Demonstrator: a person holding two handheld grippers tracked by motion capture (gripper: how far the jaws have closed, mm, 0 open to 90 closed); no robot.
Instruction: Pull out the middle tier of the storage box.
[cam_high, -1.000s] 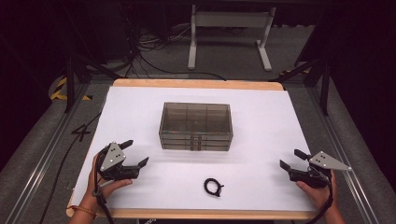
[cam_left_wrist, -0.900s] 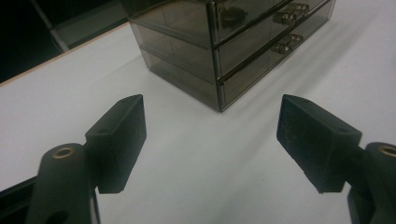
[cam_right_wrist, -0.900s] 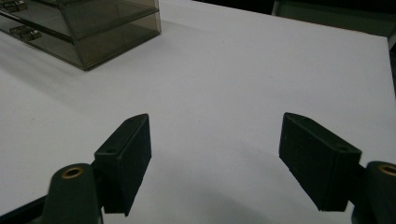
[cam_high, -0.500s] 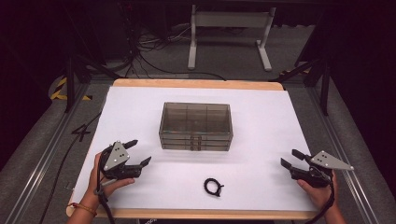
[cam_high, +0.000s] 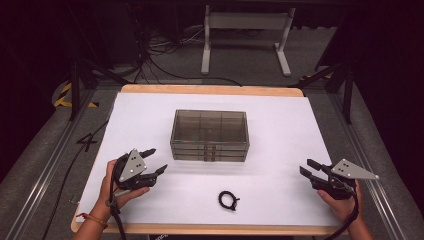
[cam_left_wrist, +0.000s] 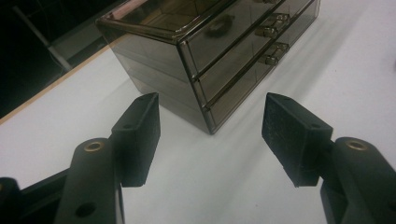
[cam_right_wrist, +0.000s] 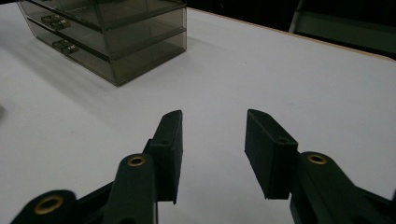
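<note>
A smoked clear drawer box (cam_high: 210, 135) stands mid-table, drawer fronts with small handles facing the person; it is also in the left gripper view (cam_left_wrist: 210, 56) and the right gripper view (cam_right_wrist: 107, 32). A small black ring-shaped band (cam_high: 228, 200) lies on the white table near the front edge. My left gripper (cam_high: 154, 161) rests at the front left, pointing toward the box; its jaws have just been closing with nothing between them (cam_left_wrist: 212, 128). My right gripper (cam_high: 306, 167) sits at the front right, jaws also just closing on nothing (cam_right_wrist: 214, 140). Both still stand apart.
The white table top (cam_high: 280, 130) has a wooden edge. Beyond it are a grey floor, cables and a white metal stand (cam_high: 245, 30). Rails run along both sides of the table.
Both grippers' jaws have narrowed since the earlier frames. The hands have stayed in place, and the box and the black band have not moved.
</note>
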